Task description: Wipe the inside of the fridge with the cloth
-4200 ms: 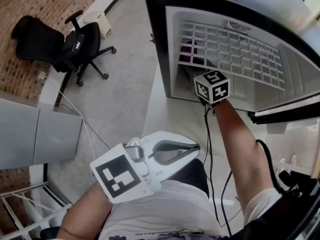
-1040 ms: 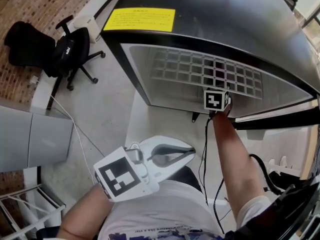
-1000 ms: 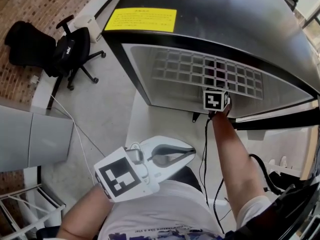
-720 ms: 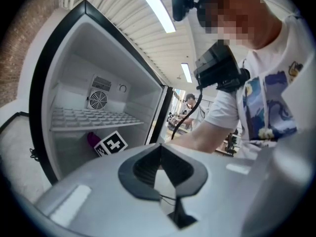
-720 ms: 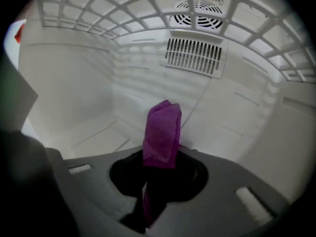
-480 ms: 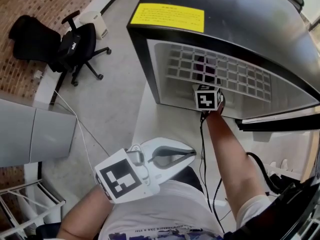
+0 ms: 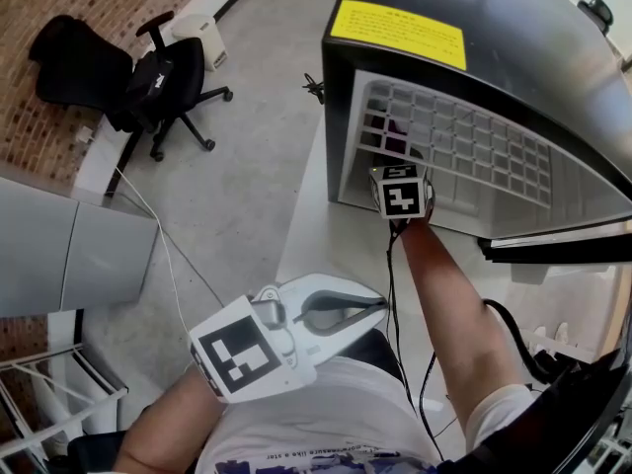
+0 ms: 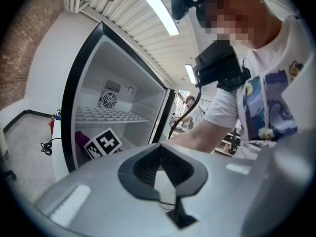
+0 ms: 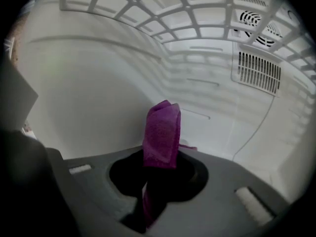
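Two grippers are showing, and only one is working. The right gripper (image 7: 399, 188) is reaching into the open fridge (image 7: 337, 117), under the white wire shelf (image 7: 464, 148), and its jaws are clenching a folded purple cloth (image 9: 162, 131). The cloth is standing up out of the jaws with its free end pointing at the white back wall (image 9: 98, 88). Whether that end is touching the lining cannot be told from the right gripper view. The left gripper (image 7: 378, 309) is hanging low by the person's body, outside the fridge, with its jaws pressed together and nothing between them.

The step in hand appears to be the wiping of the lower compartment, with much of the lining probably yet to be covered. To do it well, the person is likely needing to press the cloth's free end flat onto the wall, not its tip alone, and to sweep in overlapping passes from the back towards the opening. The grip should be staying firm so the cloth is not sliding out. The ribbed vent (image 9: 256, 71) and the shelf overhead are spots where the fabric could be snagging.
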The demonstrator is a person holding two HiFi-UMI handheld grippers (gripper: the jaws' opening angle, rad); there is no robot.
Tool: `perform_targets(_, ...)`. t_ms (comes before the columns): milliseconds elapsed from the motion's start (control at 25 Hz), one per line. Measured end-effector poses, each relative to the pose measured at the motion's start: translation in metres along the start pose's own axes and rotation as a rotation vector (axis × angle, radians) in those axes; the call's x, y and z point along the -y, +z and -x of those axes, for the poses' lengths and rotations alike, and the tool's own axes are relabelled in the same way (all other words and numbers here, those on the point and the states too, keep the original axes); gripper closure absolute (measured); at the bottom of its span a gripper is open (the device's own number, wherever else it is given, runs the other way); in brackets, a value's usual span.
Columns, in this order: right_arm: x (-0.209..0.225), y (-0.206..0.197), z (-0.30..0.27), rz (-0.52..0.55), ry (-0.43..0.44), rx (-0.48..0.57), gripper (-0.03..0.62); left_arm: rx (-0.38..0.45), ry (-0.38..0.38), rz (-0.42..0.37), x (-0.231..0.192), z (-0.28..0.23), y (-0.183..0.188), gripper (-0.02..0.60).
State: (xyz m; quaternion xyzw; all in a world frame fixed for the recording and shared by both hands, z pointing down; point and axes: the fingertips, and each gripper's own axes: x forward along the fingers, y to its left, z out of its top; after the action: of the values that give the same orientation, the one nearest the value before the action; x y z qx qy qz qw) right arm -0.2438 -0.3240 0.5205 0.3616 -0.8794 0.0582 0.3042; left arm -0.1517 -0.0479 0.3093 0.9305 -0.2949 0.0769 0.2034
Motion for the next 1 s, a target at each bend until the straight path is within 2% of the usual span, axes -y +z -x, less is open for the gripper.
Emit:
perform_targets(160,-0.003,0.001,0.002,-0.021,0.007,0.012,0.539,0.003,0.006,-0.001,0.002,0.008,-0.003,0.574)
perform_targets(320,0.011,0.004,0.019,-0.004,-0.041,0.036,0.539,0.007,-0.005,-0.011,0.008,0.01,-0.004,0.575)
perform_targets(680,0.097,-0.021,0.096,-0.019,-0.273,0.051,0.539,0.015,-0.126,-0.06,0.038,-0.015,0.004,0.575)
perform_targets(880,0.153,-0.052,0.134,-0.048,-0.433,-0.033,0.539,-0.002,-0.194,-0.075,0.052,-0.039,0.007,0.575)
perform_targets(1000,0.171,-0.071,0.14,-0.07,-0.477,-0.081,0.539,-0.014,-0.217,-0.08,0.058,-0.05,0.007,0.575)
